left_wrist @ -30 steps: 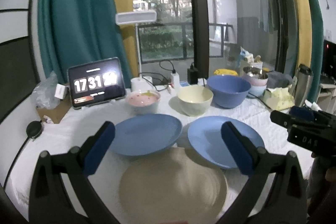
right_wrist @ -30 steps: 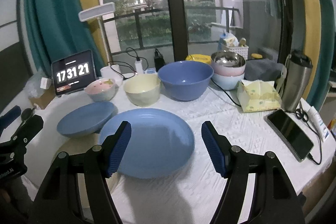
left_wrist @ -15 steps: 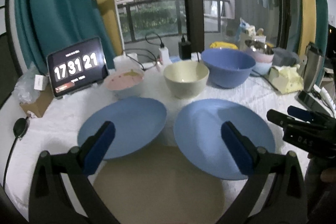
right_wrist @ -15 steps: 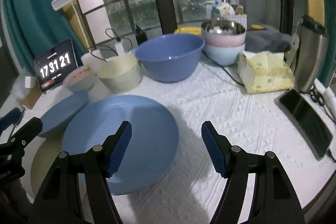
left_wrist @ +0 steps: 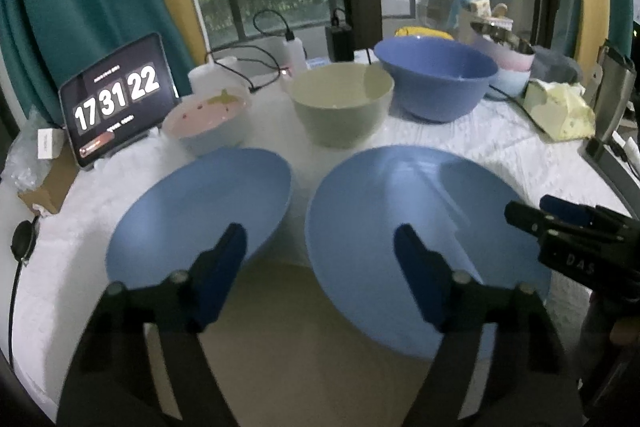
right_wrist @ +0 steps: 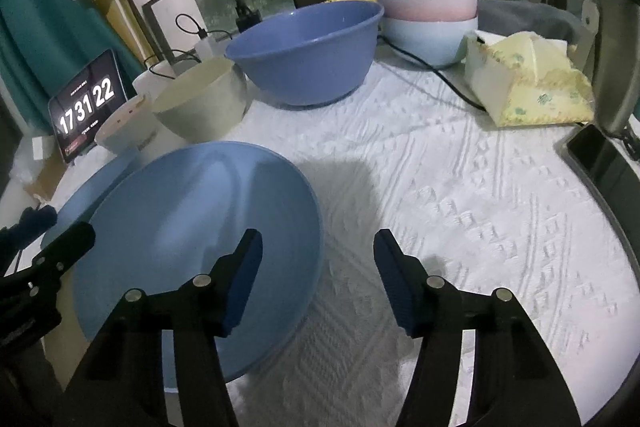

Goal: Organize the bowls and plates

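Note:
Two blue plates lie side by side on the white cloth: a left one point(left_wrist: 200, 211) and a larger right one point(left_wrist: 416, 227), which also shows in the right wrist view point(right_wrist: 200, 227). A beige plate point(left_wrist: 300, 339) lies in front of them, partly under both. Behind stand a pink bowl point(left_wrist: 208, 123), a cream bowl point(left_wrist: 340, 103) and a big blue bowl point(left_wrist: 436, 79). My left gripper point(left_wrist: 320, 267) is open and empty, low over the beige plate. My right gripper point(right_wrist: 318, 275) is open and empty, straddling the right rim of the larger blue plate.
A tablet clock point(left_wrist: 116, 99) stands at the back left. Stacked pink and pale blue bowls point(right_wrist: 428, 15), a yellow tissue pack point(right_wrist: 524, 79), a steel flask point(right_wrist: 616, 47) and a phone point(right_wrist: 600, 155) sit at the right. Cables run along the back.
Both grippers have moved forward and lower toward the plates, and the jaws of each stand closer together. The right gripper has shifted right to the larger blue plate's rim.

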The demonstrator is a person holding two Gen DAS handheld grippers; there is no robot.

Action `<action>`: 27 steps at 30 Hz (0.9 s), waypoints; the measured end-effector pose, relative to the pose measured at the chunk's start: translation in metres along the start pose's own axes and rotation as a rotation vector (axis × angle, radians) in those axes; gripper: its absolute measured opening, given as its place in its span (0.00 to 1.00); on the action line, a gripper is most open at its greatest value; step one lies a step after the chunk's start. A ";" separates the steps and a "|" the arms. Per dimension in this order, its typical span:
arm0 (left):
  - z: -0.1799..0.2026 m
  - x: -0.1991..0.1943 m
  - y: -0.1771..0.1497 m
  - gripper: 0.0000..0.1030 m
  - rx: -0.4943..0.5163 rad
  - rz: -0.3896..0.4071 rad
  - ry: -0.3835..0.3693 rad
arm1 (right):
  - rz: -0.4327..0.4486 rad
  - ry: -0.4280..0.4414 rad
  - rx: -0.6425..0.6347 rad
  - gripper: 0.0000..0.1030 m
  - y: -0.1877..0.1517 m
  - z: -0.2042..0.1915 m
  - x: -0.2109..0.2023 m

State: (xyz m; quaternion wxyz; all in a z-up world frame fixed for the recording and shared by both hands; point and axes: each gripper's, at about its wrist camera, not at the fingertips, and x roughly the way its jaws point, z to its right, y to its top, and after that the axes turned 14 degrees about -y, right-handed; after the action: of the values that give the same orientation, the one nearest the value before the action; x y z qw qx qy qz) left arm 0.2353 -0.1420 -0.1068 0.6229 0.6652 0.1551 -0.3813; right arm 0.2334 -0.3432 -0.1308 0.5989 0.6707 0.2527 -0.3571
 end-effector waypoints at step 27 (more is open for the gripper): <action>0.043 0.024 0.000 0.33 0.057 -0.096 -0.117 | 0.017 -0.095 0.019 0.15 0.001 0.035 -0.010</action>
State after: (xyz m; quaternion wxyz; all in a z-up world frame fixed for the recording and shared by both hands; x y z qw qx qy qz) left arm 0.2375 -0.1893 -0.1210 0.5928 0.6509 0.1392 -0.4534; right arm 0.2216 -0.3773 -0.1228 0.6069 0.6608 0.2147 -0.3858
